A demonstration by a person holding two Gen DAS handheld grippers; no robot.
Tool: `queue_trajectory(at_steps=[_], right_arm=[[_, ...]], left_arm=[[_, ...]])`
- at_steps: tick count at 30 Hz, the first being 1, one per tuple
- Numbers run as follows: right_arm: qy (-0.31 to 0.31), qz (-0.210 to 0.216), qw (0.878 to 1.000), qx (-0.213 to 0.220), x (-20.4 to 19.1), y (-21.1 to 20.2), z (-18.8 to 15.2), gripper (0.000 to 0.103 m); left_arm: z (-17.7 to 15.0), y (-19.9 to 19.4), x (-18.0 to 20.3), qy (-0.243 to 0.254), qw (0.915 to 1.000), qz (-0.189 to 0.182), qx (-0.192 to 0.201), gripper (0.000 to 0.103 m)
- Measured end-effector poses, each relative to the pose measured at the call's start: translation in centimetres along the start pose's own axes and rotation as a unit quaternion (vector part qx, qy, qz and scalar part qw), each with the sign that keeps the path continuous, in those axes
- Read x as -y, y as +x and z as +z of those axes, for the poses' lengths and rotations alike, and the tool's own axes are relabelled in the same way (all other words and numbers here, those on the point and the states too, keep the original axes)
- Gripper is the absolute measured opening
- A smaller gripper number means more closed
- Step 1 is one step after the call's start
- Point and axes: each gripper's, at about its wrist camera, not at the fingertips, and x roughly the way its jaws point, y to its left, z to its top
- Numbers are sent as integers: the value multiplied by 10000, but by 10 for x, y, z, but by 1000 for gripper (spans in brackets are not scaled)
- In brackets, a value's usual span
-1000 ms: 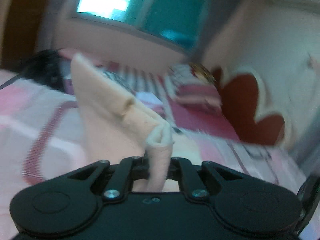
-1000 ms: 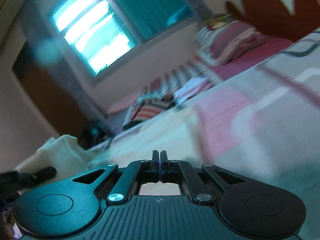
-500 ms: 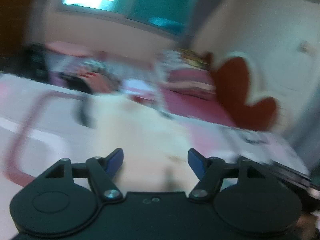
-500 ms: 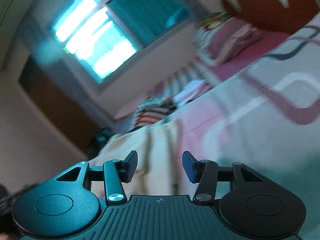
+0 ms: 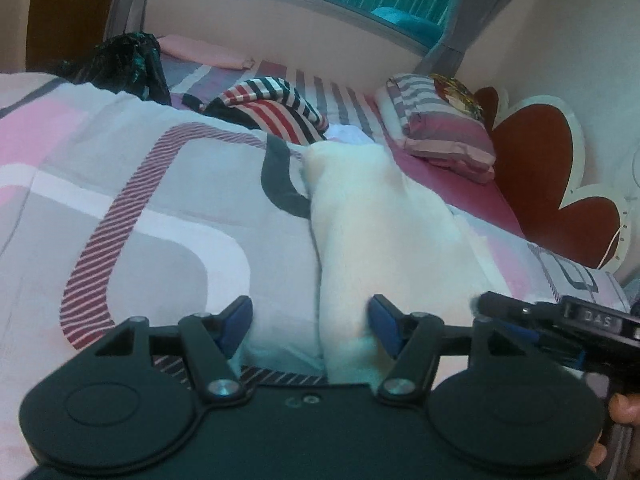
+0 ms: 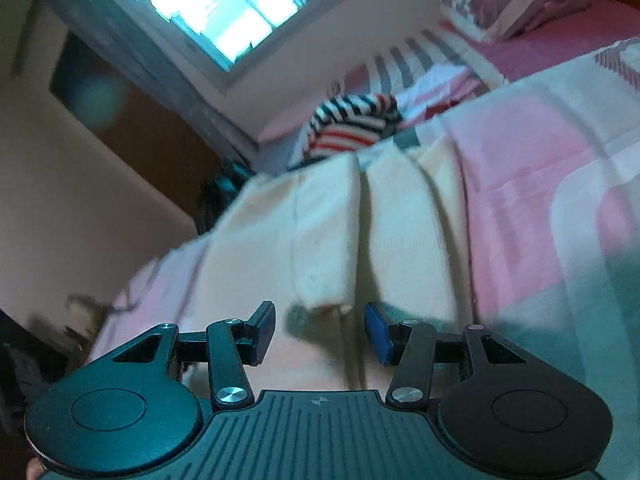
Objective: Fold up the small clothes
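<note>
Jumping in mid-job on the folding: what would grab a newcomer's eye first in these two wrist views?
The cream garment lies as a long folded strip on the patterned bedspread, right ahead of both grippers. The left gripper and right gripper are both open, holding nothing. Behind it a red, white and black striped garment sits in a heap, with a striped pillow by the heart-shaped headboard.
</note>
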Motion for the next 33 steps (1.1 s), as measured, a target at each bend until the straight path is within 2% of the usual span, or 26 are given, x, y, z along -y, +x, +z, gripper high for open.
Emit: queue_trajectory(at_steps=[4, 8, 11, 15, 20, 24, 26, 29, 31, 33], right_arm=[[-178, 50, 9997, -132, -6, 11, 3, 48], [-399, -96, 9989, -232, -15, 23, 1, 24], [-559, -126, 9981, -212, -21, 29, -3, 14], [-1490, -458, 9875, 215, -49, 9, -11, 13], [-1593, -586, 9839, 567, -45, -30, -19, 13], [-922, -665, 9934, 168, -5, -17, -24, 13], [-638, -520, 9964, 225, 5, -18, -23, 13], [-702, -486, 9955, 407, 4, -32, -23, 13], [-672, -537, 9958, 304, 9, -28, -24, 13], [-496, -512, 9971, 257, 18, -21, -23, 13]], left_arm=[[3, -1, -6, 10, 9998, -212, 66, 56], [10, 1, -8, 78, 9996, -89, 241, 53], [10, 7, -1, 345, 9992, -14, 191, 53], [16, 3, 7, 329, 9990, -187, 231, 52], [17, 12, 32, 778, 9963, -377, 3, 55], [12, 28, 45, 964, 9948, -274, -197, 57], [13, 28, 45, 936, 9949, -311, -227, 57], [14, 27, 45, 1003, 9941, -352, -217, 60], [12, 32, 47, 1065, 9934, -297, -308, 64], [10, 39, 47, 990, 9935, -336, -456, 64]])
